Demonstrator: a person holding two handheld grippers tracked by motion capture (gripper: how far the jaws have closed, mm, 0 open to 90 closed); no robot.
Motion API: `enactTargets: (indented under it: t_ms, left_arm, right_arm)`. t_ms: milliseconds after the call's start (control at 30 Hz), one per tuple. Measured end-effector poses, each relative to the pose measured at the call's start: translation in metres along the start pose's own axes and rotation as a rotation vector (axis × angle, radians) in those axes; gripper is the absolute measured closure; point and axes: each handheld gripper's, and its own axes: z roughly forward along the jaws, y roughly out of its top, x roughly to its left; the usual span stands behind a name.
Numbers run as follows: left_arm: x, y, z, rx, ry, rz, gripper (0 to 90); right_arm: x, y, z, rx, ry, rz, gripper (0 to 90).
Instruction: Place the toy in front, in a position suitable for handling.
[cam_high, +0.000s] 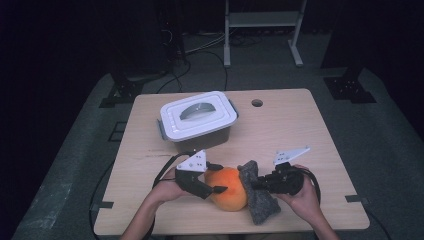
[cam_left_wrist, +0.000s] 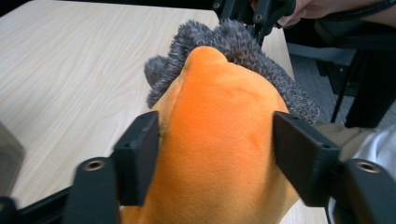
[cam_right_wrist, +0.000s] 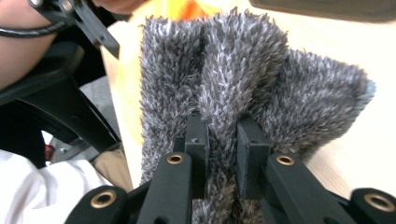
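An orange plush toy lies near the table's front edge. My left gripper is shut on it from the left, and in the left gripper view both black pads press into the orange plush. A grey fuzzy cloth rests against the toy's right side. My right gripper is shut on that cloth. In the right gripper view its jaws pinch a fold of the grey cloth, and behind it a strip of orange plush shows. The grey cloth drapes over the toy's far side.
A white lidded container with grey latches stands at the back middle of the wooden table. A round cable hole lies to its right. A metal stand stands on the floor beyond the table.
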Motion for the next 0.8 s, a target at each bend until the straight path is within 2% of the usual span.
enactTargets:
  t_ms: [67, 200, 233, 267, 367, 400, 500, 567, 633, 700, 733, 800]
  left_arm:
    - [-0.001, 0.003, -0.002, -0.019, 0.017, -0.002, 38.4]
    - [-0.008, 0.013, -0.001, -0.024, 0.028, 0.034, 41.8]
    - [-0.010, 0.014, 0.001, -0.025, 0.027, 0.041, 41.8]
    - [-0.011, 0.015, 0.003, -0.026, 0.025, 0.043, 41.3]
    - [-0.011, 0.014, 0.005, -0.017, 0.022, 0.044, 37.3]
    - [-0.010, 0.013, 0.005, -0.018, 0.019, 0.038, 34.4]
    - [-0.005, 0.010, 0.004, 0.000, 0.027, 0.006, 20.7]
    - [0.000, 0.005, 0.004, 0.005, 0.015, -0.028, 15.7]
    - [0.005, -0.001, 0.005, 0.009, -0.012, -0.063, 14.6]
    - [0.010, -0.005, 0.005, 0.021, -0.042, -0.097, 14.4]
    - [0.011, -0.006, 0.004, 0.021, -0.046, -0.099, 15.8]
    - [0.010, -0.006, 0.000, 0.015, -0.039, -0.090, 24.5]
  right_arm:
    - [0.000, 0.001, -0.005, -0.017, -0.008, 0.002, 76.8]
    - [0.009, 0.011, -0.019, -0.144, -0.007, -0.029, 76.8]
    - [0.014, 0.014, -0.021, -0.169, -0.003, -0.042, 76.8]
    - [0.017, 0.016, -0.020, -0.171, 0.003, -0.056, 76.7]
    - [0.020, 0.016, -0.011, -0.124, -0.006, -0.075, 76.6]
    - [0.018, 0.013, -0.008, -0.113, 0.003, -0.064, 76.7]
    - [0.013, 0.009, -0.005, -0.086, -0.002, -0.053, 76.6]
    - [0.009, 0.005, -0.004, -0.069, -0.001, -0.036, 76.6]
    - [0.006, 0.003, -0.002, -0.033, -0.026, -0.029, 76.5]
    - [0.001, -0.001, 0.001, -0.001, -0.024, -0.017, 76.3]
    - [0.000, -0.002, 0.001, 0.007, -0.026, -0.013, 76.2]
    - [0.000, -0.001, -0.002, -0.001, -0.028, -0.014, 76.2]
